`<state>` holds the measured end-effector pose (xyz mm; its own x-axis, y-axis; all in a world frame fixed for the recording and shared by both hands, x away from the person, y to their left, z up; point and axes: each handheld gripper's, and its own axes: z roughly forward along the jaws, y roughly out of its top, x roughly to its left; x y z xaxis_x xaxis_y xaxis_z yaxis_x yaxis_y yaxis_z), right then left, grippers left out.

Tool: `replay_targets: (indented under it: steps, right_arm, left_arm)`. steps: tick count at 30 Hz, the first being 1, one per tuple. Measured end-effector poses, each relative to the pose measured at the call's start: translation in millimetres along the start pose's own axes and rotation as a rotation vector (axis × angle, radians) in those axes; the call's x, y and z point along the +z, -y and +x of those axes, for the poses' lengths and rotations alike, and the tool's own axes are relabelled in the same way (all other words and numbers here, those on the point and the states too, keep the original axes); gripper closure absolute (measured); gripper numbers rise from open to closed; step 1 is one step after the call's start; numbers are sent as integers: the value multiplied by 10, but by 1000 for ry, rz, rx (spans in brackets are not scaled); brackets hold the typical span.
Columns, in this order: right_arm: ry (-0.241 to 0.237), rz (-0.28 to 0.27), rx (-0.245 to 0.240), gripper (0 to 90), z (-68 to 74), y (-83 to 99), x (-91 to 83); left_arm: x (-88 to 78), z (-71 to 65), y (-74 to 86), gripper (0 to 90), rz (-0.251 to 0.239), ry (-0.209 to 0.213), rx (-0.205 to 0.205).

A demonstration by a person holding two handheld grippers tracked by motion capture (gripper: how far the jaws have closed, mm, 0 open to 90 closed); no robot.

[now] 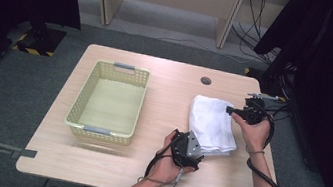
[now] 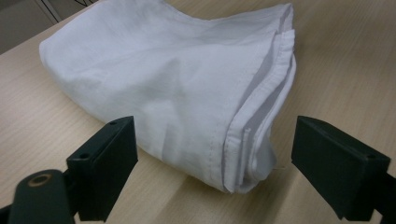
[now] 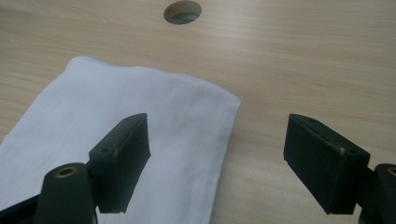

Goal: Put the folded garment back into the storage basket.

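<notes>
I see the folded white cloth (image 1: pixel 211 126) lying flat on the table (image 1: pixel 163 103), in its right half, close to the right edge and nearer the front than the back. Its long axis runs from the back of the table toward the front, with the stacked, hemmed folds ending at the front right corner of the cloth. My left gripper (image 2: pixel 215 163) sits low at that front end, jaws spread, with the cloth's layered corner lying between them but touched by neither pad. My right gripper (image 3: pixel 217 163) hovers over the cloth's far right corner, jaws also spread wide; one jaw hangs above the cloth, the other above bare wood beside its edge. A cream basket (image 1: pixel 108 100) stands well apart in the left half of the table.
</notes>
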<state>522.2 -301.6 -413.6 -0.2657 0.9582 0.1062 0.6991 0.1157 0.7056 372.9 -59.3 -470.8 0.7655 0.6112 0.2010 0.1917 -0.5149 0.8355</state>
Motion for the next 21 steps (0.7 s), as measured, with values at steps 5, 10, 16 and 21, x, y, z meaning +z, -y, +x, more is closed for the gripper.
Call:
replay_targets:
  steps: [5, 10, 16, 21]
  right_arm:
    - [-2, 22, 17, 230, -63, -49, 129]
    - [0, 47, 30, 227, -88, -83, 237]
    - [0, 66, 31, 227, -78, -128, 342]
    - [-1, 86, 36, 227, -89, -117, 426]
  left_arm:
    - [12, 15, 7, 156, 16, -4, -3]
    - [22, 41, 22, 167, 19, 1, -14]
    - [20, 48, 13, 185, 18, 7, -16]
    - [22, 67, 16, 197, 18, 22, -25]
